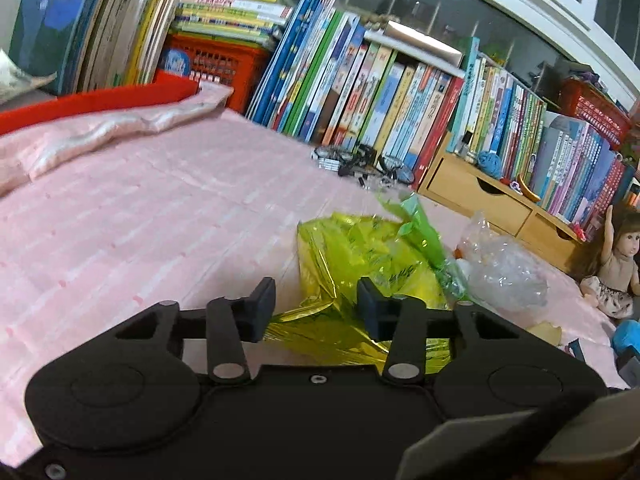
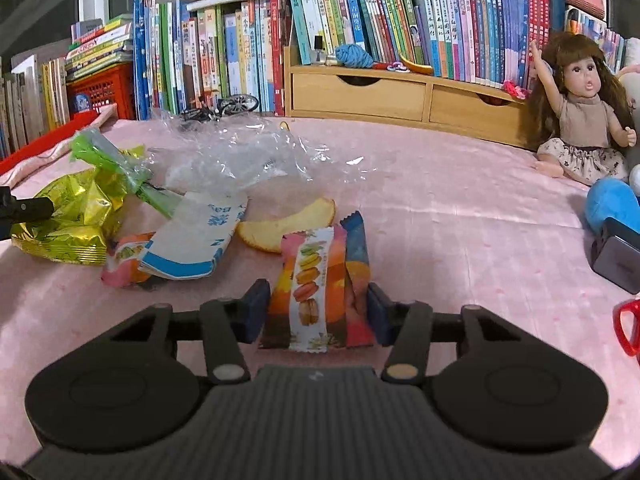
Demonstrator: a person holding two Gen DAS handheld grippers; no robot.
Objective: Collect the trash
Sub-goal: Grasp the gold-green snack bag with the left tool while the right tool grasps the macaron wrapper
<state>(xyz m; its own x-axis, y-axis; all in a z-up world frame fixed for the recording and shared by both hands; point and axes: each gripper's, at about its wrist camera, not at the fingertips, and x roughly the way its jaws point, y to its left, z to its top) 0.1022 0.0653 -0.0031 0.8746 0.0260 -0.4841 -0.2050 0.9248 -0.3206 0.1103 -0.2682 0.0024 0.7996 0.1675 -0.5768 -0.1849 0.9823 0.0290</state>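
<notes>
Right tool (image 2: pixel 318 312) pinches the macaron wrapper (image 2: pixel 316 280) squarely. Left tool (image 1: pixel 316 312), part-closed, straddles the yellow foil bag (image 1: pixel 360 256); whether it grips, I can't tell. Both should lift slowly off the pink bedspread (image 2: pixel 440 208).

- The yellow foil bag (image 1: pixel 360 264) is partly hidden behind the left gripper (image 1: pixel 316 308); whether the pads press it cannot be told.
- The macaron wrapper (image 2: pixel 316 288) has its near end hidden behind the right gripper (image 2: pixel 316 308).
- An orange-pink wrapper (image 2: pixel 124 260) lies mostly under the white-and-blue packet (image 2: pixel 196 236).
- The red-rimmed object (image 2: pixel 628 328) and the grey box (image 2: pixel 618 256) are cut off at the right edge.
- The book spines (image 1: pixel 400 92) carry print too small to read.
- The small dark objects (image 1: pixel 360 160) beside the books are blurred.
</notes>
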